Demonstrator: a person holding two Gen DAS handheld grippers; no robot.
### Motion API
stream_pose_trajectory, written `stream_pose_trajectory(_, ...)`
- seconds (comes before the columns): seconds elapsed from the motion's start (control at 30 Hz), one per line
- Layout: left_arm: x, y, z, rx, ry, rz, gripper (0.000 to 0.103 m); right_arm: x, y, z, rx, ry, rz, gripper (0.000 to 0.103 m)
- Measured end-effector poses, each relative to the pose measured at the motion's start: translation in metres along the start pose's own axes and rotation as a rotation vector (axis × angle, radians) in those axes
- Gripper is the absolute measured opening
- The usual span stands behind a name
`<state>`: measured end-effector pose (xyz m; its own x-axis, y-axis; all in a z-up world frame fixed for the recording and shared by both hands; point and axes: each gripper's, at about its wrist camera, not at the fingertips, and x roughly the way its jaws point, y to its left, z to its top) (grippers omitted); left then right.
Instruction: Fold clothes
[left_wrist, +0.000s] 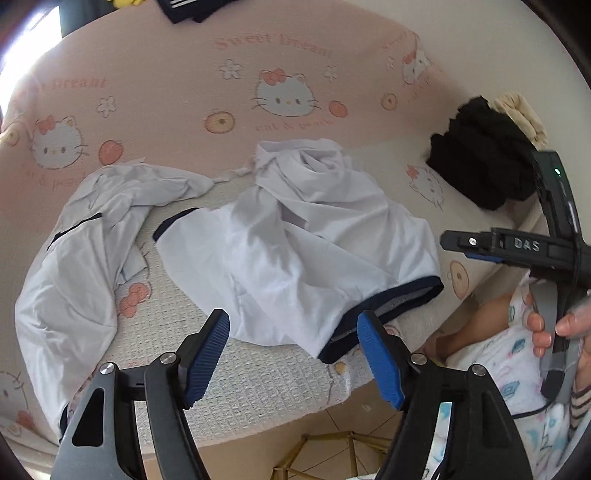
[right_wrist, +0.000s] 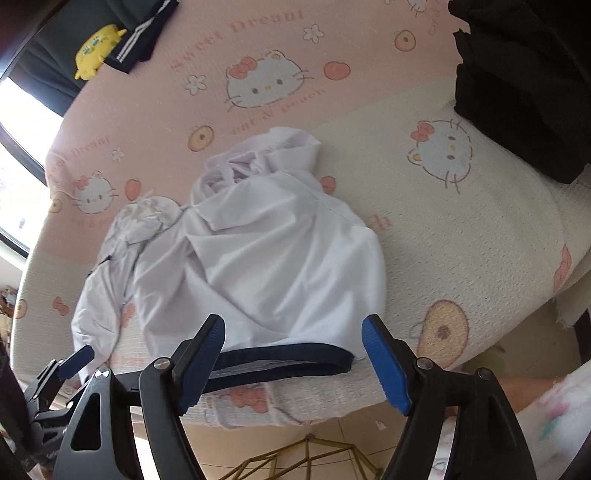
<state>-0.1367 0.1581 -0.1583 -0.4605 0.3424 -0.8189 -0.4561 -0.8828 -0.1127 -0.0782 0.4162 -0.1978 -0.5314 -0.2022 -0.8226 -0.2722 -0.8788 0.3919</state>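
Observation:
A white garment with navy trim (left_wrist: 295, 240) lies crumpled on the cartoon-cat bed sheet (left_wrist: 166, 92), one part sprawled to the left. Its navy hem (left_wrist: 388, 306) faces the bed's near edge. My left gripper (left_wrist: 293, 317) hovers open just above that edge, with nothing between its blue pads. In the right wrist view the same garment (right_wrist: 258, 258) lies ahead, and my right gripper (right_wrist: 293, 321) stands open over the navy hem (right_wrist: 288, 354) without touching it.
Black folded clothes (left_wrist: 480, 166) sit at the right of the bed with a beige item (left_wrist: 524, 114) behind. A dark striped garment (right_wrist: 144, 37) and a yellow plush (right_wrist: 96, 48) lie at the far side. A gold wire frame (right_wrist: 314, 458) stands on the floor below. A person's hand (left_wrist: 546, 325) holds the right tool.

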Motion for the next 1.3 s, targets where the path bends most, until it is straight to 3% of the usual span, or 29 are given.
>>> stream_pose_trajectory(0.37, 0.020, 0.049, -0.004, -0.117, 0.030, 0.041, 0.070, 0.016, 0.042, 0.000, 0.013, 0.037, 0.092, 0.077)
stream_pose_trajectory(0.6, 0.032, 0.088, 0.000, -0.223, 0.027, 0.047, 0.070, 0.047, 0.069, 0.004, 0.044, 0.102, 0.200, 0.077)
stream_pose_trajectory(0.73, 0.040, 0.114, 0.005, -0.309, 0.026, 0.041, 0.070, 0.063, 0.083, 0.006, 0.040, 0.128, 0.203, 0.077)
stream_pose_trajectory(0.93, 0.055, 0.144, 0.010, -0.444, 0.039, -0.060, 0.070, 0.078, 0.110, 0.017, -0.014, 0.142, 0.182, 0.077)
stream_pose_trajectory(1.3, 0.076, 0.156, 0.020, -0.438, 0.082, -0.109, 0.070, 0.111, 0.154, 0.026, -0.154, 0.143, 0.146, 0.077)
